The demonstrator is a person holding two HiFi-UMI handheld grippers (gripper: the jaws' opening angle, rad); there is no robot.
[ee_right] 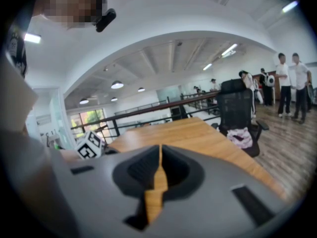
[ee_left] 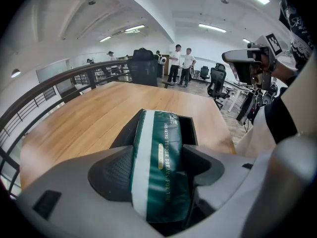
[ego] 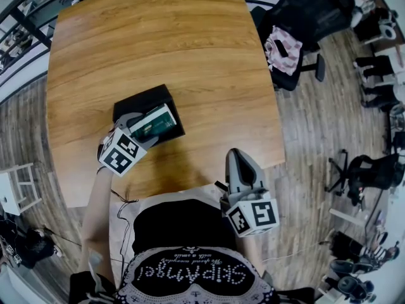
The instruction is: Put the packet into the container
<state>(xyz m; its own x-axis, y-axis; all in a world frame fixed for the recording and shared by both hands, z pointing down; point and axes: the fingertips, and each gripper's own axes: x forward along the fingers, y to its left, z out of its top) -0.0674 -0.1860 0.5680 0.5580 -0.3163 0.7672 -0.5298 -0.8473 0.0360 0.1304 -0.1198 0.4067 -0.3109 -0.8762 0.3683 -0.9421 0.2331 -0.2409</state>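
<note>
1. Wooden worktop fills the middle of the head view, with plank floor around it and a black office chair carrying a pink cloth at its far right corner. A black container stands left of centre on the worktop. The left tool reaches in from the near side and grips a green packet, which lies over the container's near edge. The right tool hangs off the worktop's near edge, well apart from both packet and container.

2. Railings and people standing far off form the backdrop in the left gripper view, beyond the worktop. The left tool is clamped on the packet, one pad on each flat side. The packet stands on edge with its white stripe to the left. Its far end reaches over the open top of the container; whether it touches the rim cannot be told. The right tool shows at upper right.

3. Ceiling lights and a balcony rail lie behind the worktop in the right gripper view. The right tool has its jaws together with nothing between them. The left tool's marker cube shows at left, the chair at right.
</note>
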